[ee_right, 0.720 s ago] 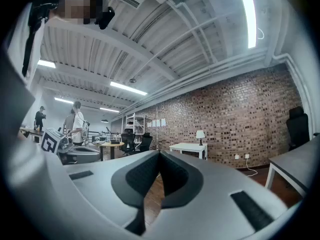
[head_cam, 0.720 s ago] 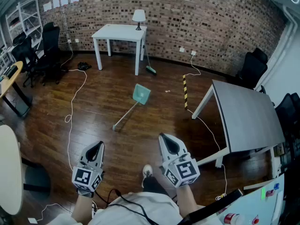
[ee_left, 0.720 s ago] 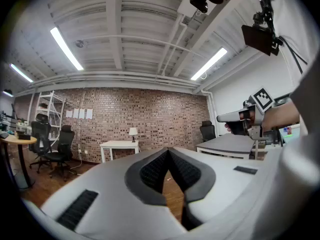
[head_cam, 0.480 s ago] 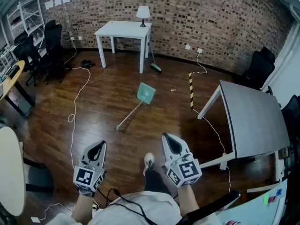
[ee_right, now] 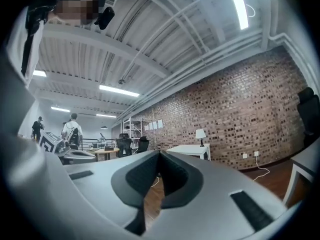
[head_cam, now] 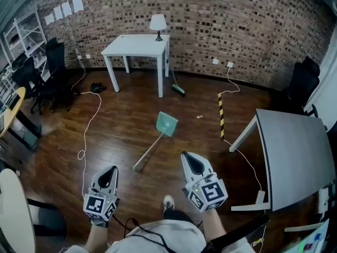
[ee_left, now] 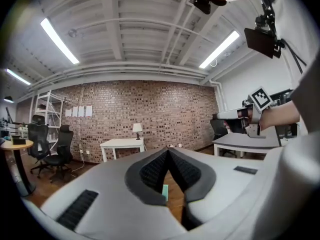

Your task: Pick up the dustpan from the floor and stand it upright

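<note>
Dustpan [head_cam: 166, 124] was lying flat on the wooden floor [head_cam: 113, 123], out in the open between the white table [head_cam: 138, 41] and the person, well ahead of both grippers. Its teal pan end pointed toward the brick wall, and its long pale handle [head_cam: 150, 153] ran back at a slant toward the left gripper [head_cam: 109, 171].

Both sets of jaws were clenched together with nothing in them. The left gripper's own view showed its pads meeting at the tip (with a sliver of teal pan visible on the floor beyond them), and the right gripper [head_cam: 188, 158] looked the same, pads together on air.

My guess on handling: thin plastic pan on a slim pole, so light and fairly stiff, but top-heavy once upright and probably keen to tip over. The handle looked smooth and round, so it could roll or slip in a loose pinch. I'd have grabbed the pole near its free end, the part closest to the grippers, then steadied it lower down with the other gripper while setting the pan's edge on the floor.
</note>
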`<state>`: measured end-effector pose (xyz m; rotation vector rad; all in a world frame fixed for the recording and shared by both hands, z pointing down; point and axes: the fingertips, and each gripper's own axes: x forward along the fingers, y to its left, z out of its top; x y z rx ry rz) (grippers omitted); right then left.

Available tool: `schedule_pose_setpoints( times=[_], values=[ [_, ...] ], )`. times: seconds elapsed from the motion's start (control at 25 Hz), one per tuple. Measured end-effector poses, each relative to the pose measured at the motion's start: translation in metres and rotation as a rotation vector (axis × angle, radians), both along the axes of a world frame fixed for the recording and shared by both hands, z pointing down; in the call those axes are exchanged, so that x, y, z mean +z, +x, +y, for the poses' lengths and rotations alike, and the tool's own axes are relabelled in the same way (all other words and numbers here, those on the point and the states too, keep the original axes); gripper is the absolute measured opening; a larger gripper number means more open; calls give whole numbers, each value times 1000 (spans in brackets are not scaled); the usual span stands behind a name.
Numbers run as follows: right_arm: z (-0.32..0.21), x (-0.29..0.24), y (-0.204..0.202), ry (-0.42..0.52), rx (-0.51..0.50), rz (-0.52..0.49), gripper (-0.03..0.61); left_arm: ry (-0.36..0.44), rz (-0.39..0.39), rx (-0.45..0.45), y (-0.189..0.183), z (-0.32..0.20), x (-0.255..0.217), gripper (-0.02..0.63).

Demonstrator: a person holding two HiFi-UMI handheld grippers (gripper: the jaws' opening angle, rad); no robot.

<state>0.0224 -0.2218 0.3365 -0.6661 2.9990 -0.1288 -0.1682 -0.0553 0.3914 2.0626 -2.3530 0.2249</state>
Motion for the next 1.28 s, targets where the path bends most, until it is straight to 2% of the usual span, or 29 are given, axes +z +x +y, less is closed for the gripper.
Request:
schedule_pose_setpoints(
  times=[0.24,0.44,0.56,0.84,1.0,1.12,1.2,1.28],
  values=[
    [-78,-4,-35,34,-31,18,-18,2,-25,-21,-31,-70,-6,12],
    [-96,7,-61,26,-51,43,-18,-37,2,-46,-57,-86,9,12],
    [-104,11,-70,15,-44,56,-18,-44,11,-26,-64,-99,9,12],
    [-94,13,-104,7,-76,75,-18,-71,35,33,-73,-113,14,12],
    [-92,12,-117,5,-72,80,-18,-86,38,24,-87,-109,20,12],
    [-87,16,-127,-3,-69,98,-18,-124,74,-6,-102,-104,32,11],
    [-84,18,-133,-10,-68,102,-18,-151,96,6,-109,-104,42,11],
    [-81,22,-140,-17,-69,115,-18,-172,110,27,-117,-105,54,43]
  ],
)
